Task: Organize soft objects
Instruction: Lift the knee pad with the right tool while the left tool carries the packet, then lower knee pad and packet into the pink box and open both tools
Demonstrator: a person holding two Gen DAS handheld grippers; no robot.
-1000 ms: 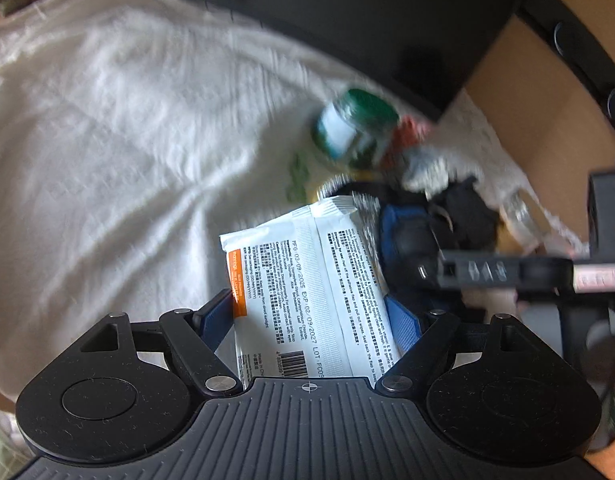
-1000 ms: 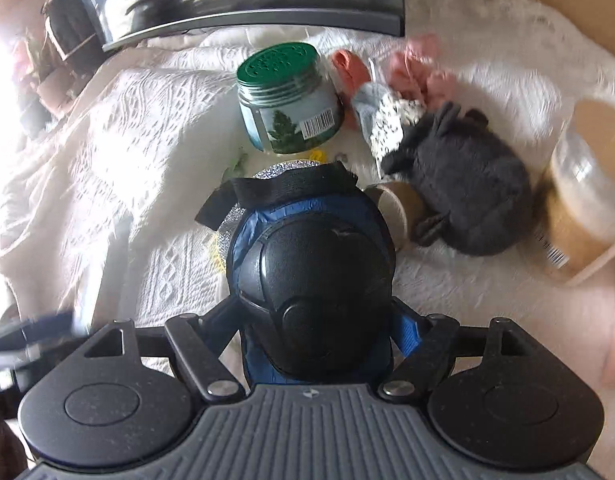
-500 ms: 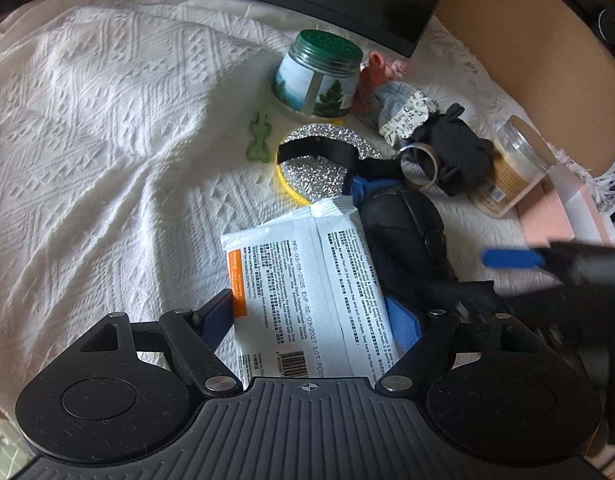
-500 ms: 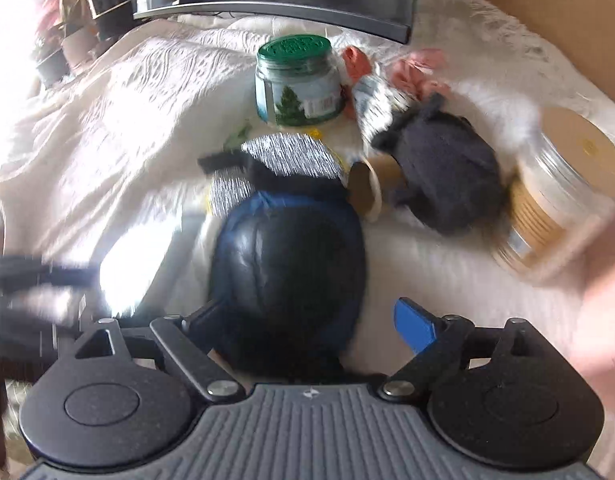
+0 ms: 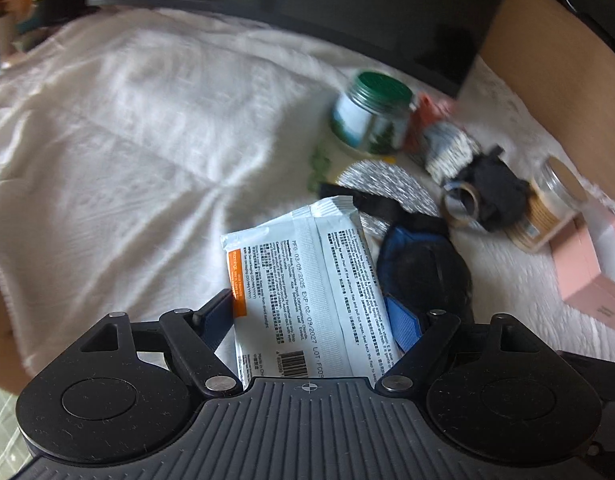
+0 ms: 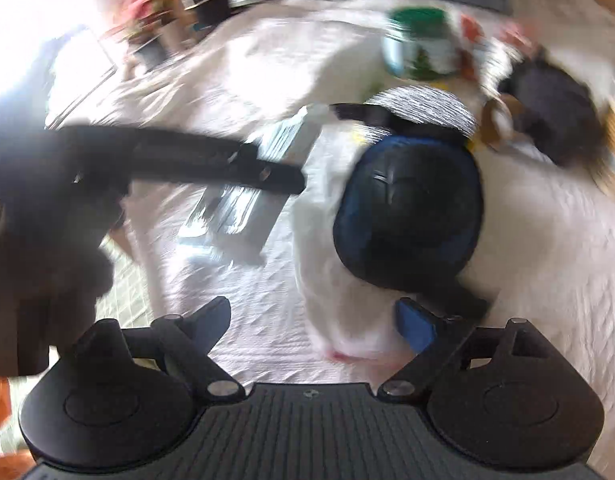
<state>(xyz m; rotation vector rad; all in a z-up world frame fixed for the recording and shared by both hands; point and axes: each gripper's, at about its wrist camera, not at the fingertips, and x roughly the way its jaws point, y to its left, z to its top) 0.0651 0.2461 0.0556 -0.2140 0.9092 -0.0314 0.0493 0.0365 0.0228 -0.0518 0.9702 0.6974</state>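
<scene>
- The left gripper (image 5: pixel 313 320) is clenched on a flat white wipes packet (image 5: pixel 307 280), held just above a white bedspread (image 5: pixel 127 160).
- The right gripper (image 6: pixel 315 320) has its jaws spread wide with nothing between them; a blue and black knee pad (image 6: pixel 407 208) lies on the bedspread just ahead of its right finger, released.
- Beyond the pad sit a silver glitter disc (image 5: pixel 387 184), a green-lidded jar (image 5: pixel 371 116), a roll of tape (image 5: pixel 463 200), a dark pouch (image 5: pixel 499 192) and a pink box (image 5: pixel 587 272), clustered near one another.
- The step in hand looks like placing: the pad appears set down, the packet not yet.
- Next, the packet likely needs lowering beside the pad, then letting go.
- The right view is blurred, so fine detail is unclear.
</scene>
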